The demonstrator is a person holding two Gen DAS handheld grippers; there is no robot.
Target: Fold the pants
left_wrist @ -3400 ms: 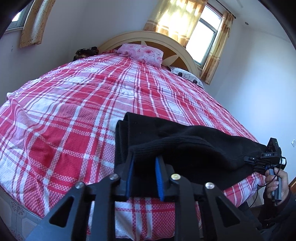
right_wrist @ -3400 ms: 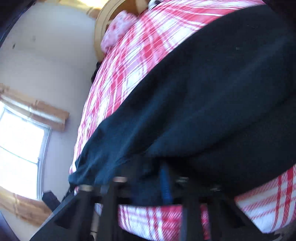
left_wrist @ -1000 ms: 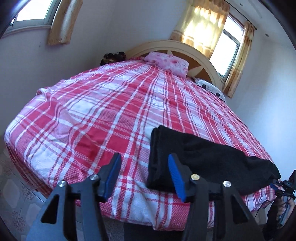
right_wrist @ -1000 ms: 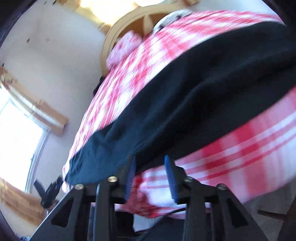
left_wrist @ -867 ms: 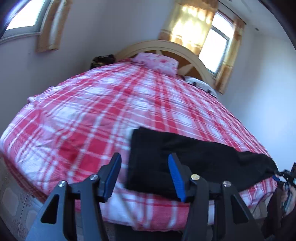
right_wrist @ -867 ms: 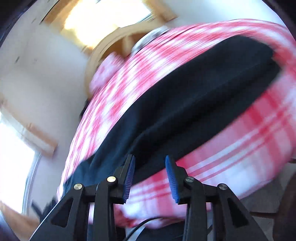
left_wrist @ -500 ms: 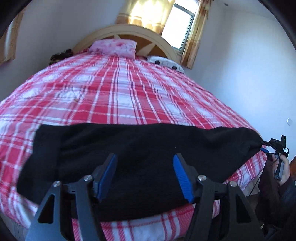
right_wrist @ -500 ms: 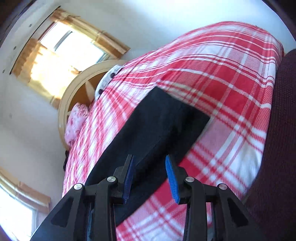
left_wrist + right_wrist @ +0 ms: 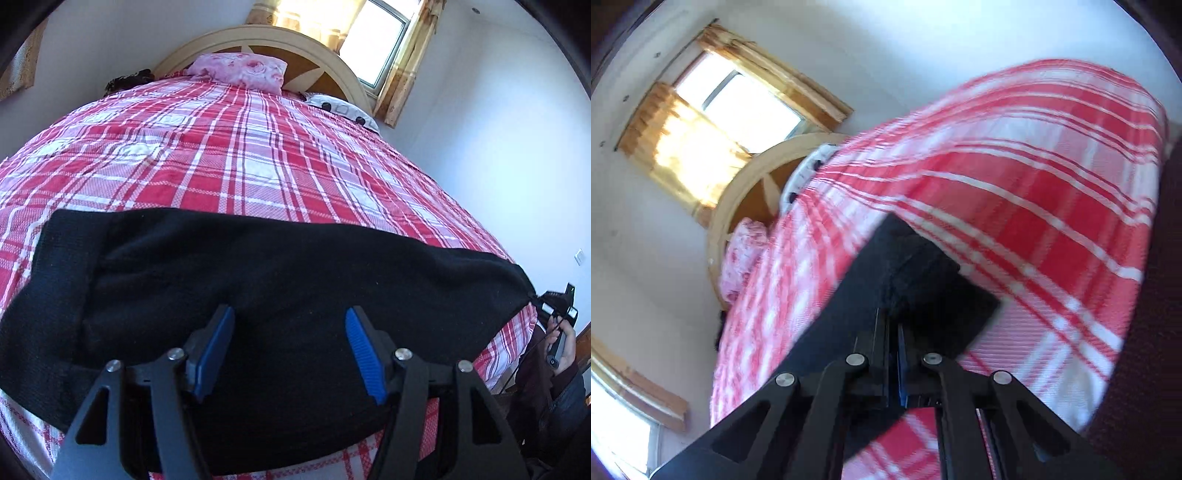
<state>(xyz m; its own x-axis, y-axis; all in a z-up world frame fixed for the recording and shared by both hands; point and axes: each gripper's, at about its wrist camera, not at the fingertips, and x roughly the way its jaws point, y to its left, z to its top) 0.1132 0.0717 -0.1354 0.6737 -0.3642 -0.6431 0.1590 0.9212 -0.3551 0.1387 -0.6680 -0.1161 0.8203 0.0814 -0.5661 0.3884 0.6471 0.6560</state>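
Observation:
Black pants [image 9: 295, 266] lie stretched across the near edge of the bed, waistband [image 9: 62, 258] at the left. My left gripper [image 9: 290, 350] hovers over their middle, open, its blue pads [image 9: 216, 347] wide apart and pressing on nothing. At the pants' far right end a hand [image 9: 561, 347] holds my right gripper [image 9: 554, 306]. In the right wrist view the right gripper [image 9: 893, 317] is closing, its jaws almost together, and the bunched leg end of the pants [image 9: 923, 273] is pinched between the pads.
The bed wears a red and white plaid cover [image 9: 258, 166]. A pink pillow [image 9: 240, 70] and a white one [image 9: 343, 109] lean by the curved headboard [image 9: 321, 48]. A wall [image 9: 498, 147] runs close on the right. Dark maroon cloth [image 9: 1145, 332] fills the right wrist view's right edge.
My left gripper slid right from the waistband end to over the pants' middle and opened a little wider. My right gripper swung to the leg end and shut on it.

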